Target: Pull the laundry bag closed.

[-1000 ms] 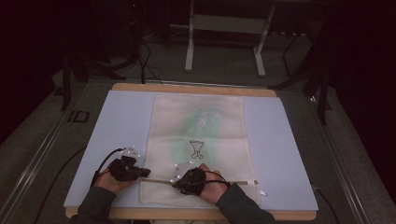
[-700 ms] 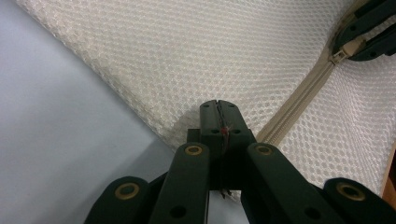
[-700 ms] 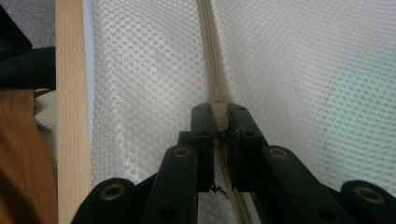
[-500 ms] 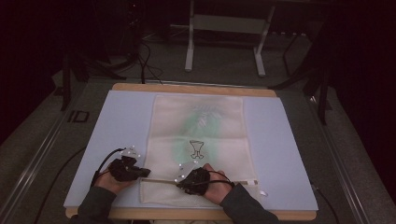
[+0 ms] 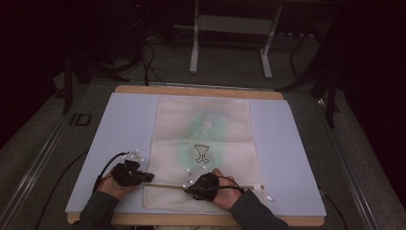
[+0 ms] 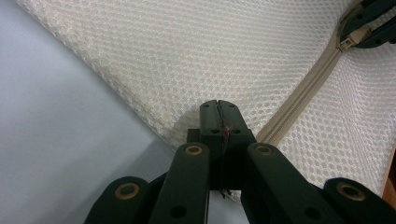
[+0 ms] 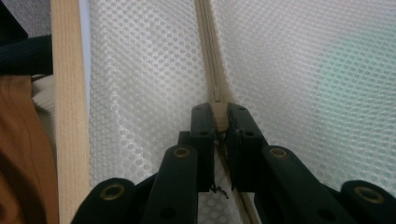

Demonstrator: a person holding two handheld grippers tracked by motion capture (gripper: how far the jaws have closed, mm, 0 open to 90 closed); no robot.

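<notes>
A cream mesh bag [image 5: 206,139] lies flat on the pale mat, with a green garment showing faintly through it. Its zipper [image 5: 167,185] runs along the near edge. My left gripper [image 5: 147,178] is shut on the bag's edge [image 6: 187,112] at the zipper's left end. In the left gripper view the zipper [image 6: 303,88] runs away up to the right. My right gripper [image 5: 187,188] points left along the zipper. In the right gripper view it [image 7: 219,109] is shut on the tan zipper pull [image 7: 219,116].
The mat [image 5: 119,124] covers a wooden table whose front edge [image 7: 70,116] lies close beside the bag. Both forearms come in over that edge. A metal stand [image 5: 230,28] and cables sit on the floor beyond the table.
</notes>
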